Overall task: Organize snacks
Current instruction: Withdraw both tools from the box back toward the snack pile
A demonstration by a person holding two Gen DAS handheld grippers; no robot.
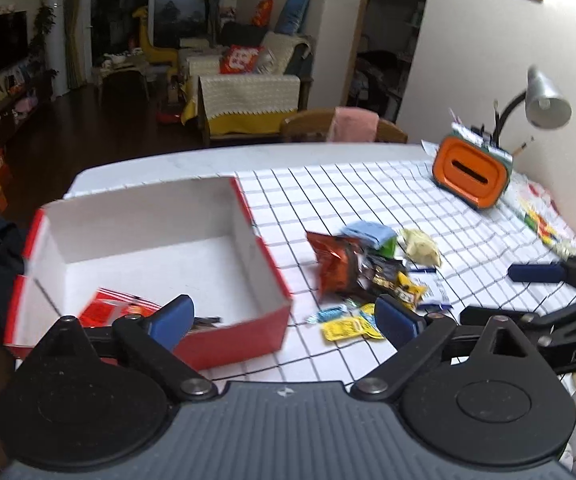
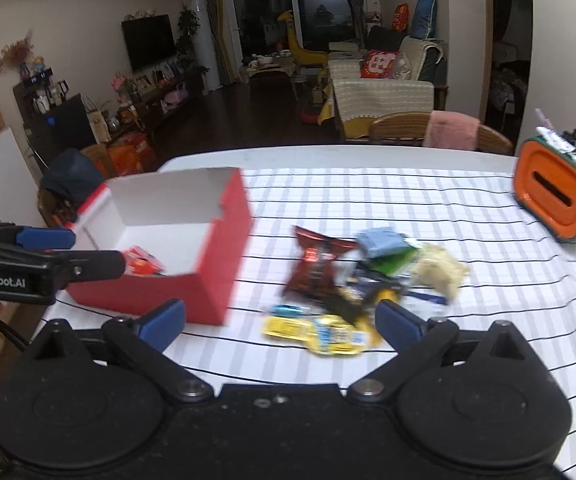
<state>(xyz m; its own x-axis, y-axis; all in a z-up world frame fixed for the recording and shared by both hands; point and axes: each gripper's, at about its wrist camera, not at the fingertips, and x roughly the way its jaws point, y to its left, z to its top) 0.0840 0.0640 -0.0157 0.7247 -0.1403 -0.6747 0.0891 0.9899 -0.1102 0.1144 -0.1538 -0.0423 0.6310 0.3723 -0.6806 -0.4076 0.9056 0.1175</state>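
Note:
A red box (image 1: 272, 264) with a white inside stands open on the checked tablecloth; it also shows in the right wrist view (image 2: 224, 240). A red snack packet (image 1: 108, 310) lies in it, seen too in the right wrist view (image 2: 142, 264). A pile of loose snacks lies right of the box: a red-brown bag (image 1: 333, 264) (image 2: 315, 264), a blue packet (image 2: 379, 242), a pale packet (image 2: 441, 270), yellow packets (image 2: 319, 334). My left gripper (image 1: 284, 318) is open and empty over the box's near corner. My right gripper (image 2: 280, 318) is open and empty just before the pile.
An orange and green holder (image 2: 551, 200) with pens stands at the table's far right, a desk lamp (image 1: 543, 100) behind it. A wooden chair (image 2: 439, 130) with a pink cloth stands at the far edge. The table's left edge runs by the box.

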